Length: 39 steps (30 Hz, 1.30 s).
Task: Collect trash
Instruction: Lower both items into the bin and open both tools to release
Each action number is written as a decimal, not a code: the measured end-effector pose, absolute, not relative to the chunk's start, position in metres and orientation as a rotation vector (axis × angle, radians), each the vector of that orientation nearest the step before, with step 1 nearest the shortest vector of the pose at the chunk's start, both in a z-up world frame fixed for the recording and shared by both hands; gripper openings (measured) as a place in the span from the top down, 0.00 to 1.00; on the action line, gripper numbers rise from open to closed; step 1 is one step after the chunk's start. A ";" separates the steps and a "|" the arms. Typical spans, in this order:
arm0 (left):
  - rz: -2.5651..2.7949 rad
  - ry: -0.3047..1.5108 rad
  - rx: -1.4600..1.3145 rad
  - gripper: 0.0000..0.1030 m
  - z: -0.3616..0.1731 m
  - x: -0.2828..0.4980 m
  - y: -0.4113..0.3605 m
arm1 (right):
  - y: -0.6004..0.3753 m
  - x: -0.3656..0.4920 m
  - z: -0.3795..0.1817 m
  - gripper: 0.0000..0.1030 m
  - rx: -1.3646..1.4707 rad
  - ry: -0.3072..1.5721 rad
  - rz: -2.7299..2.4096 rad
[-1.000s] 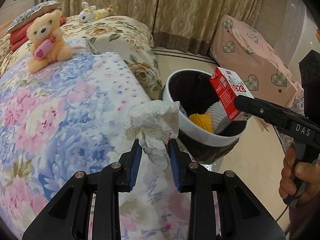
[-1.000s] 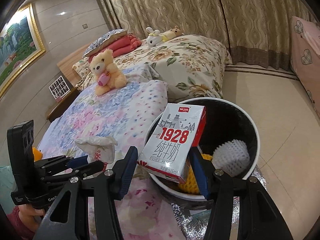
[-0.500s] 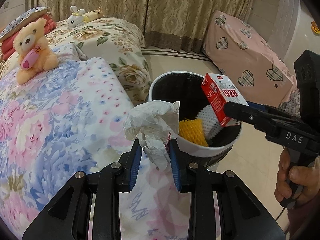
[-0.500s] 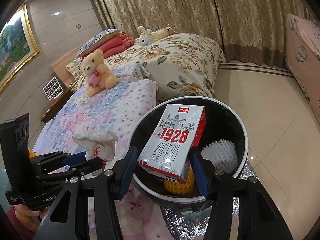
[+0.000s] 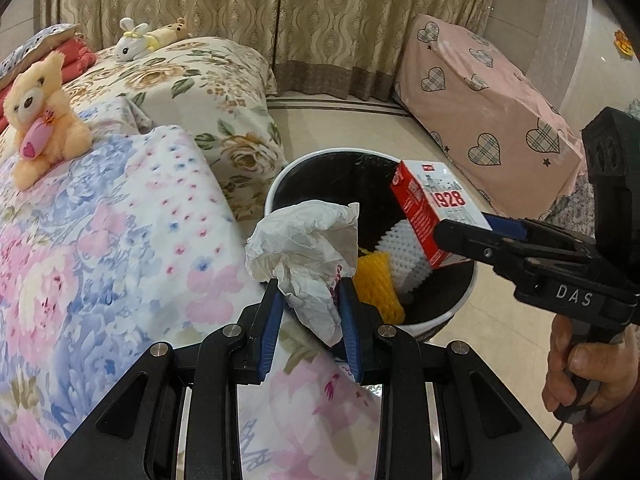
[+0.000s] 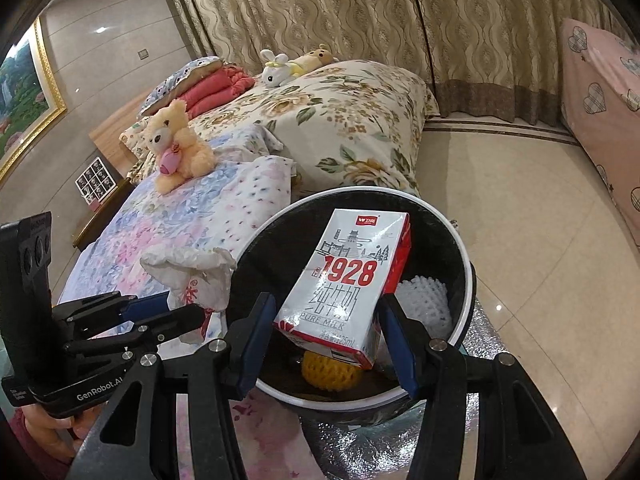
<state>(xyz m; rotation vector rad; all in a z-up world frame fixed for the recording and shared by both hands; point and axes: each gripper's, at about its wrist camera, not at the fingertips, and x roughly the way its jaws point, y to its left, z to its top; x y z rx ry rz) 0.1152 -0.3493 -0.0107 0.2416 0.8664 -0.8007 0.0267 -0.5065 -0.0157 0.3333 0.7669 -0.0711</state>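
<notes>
Two pieces of trash held at once, one per tool. Left tool (image 5: 308,312) pinched tight on a crumpled white wrapper (image 5: 308,248), hanging over the bed's floral quilt (image 5: 120,240) right at the 9 o'clock rim of the bin (image 5: 456,312); not yet over the opening, judging by the right wrist view. Right tool (image 6: 326,336) clamped on the lower sides of a milk carton (image 6: 352,280), tilted above the black-lined mouth, roughly over the bin's centre. Inside already: yellow foam netting (image 6: 328,372) at 6 o'clock and white foam netting (image 6: 424,300) at 3 o'clock. Wrapper likely very light, limp and crinkly, prone to clinging to the pads or drifting on release; best held by the bunched waist, as now. Carton likely stiff-walled yet crushable if empty, with smooth printed faces that could slip; flat opposite sides near the base give the surest hold. Teddy bear (image 5: 38,116) well apart at 10 o'clock on the quilt.
</notes>
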 end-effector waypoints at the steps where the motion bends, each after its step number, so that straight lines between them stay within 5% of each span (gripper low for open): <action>1: -0.804 0.864 0.244 0.74 -0.010 0.115 -0.351 | -0.507 0.027 -0.016 0.47 0.334 0.768 -0.072; 39: -0.815 0.881 0.308 0.74 -0.019 0.130 -0.392 | -0.533 0.038 -0.019 0.49 0.367 0.773 -0.085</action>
